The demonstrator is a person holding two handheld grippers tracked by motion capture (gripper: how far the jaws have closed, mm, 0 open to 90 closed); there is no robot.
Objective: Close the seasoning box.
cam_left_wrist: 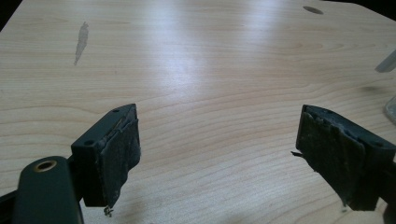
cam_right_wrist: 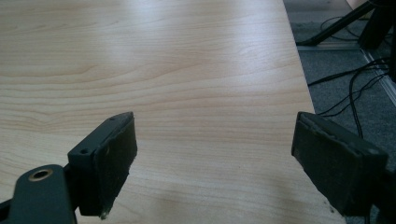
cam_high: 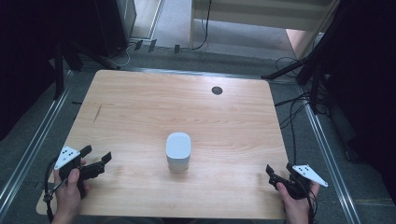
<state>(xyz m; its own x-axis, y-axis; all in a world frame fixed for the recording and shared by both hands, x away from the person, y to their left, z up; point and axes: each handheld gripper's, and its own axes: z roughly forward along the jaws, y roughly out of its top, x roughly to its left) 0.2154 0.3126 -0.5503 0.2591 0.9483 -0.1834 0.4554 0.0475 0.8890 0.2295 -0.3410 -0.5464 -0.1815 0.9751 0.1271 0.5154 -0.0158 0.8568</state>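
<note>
Resting both claws wide open, empty | left claw (cam_high: pixel 96 160) lower left, right claw (cam_high: pixel 275 176) lower right | white container (cam_high: pixel 178 150) centred on surface (cam_high: pixel 140 107), likely your shared reach.

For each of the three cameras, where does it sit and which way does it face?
High view: above the near edge, looking down on the table, white container, both hands.
Left gripper view: on the left claw, facing across the wood; jaws apart.
Right gripper view: on the right claw, facing the table's right edge and floor cables.
Shared: the tabletop.
</note>
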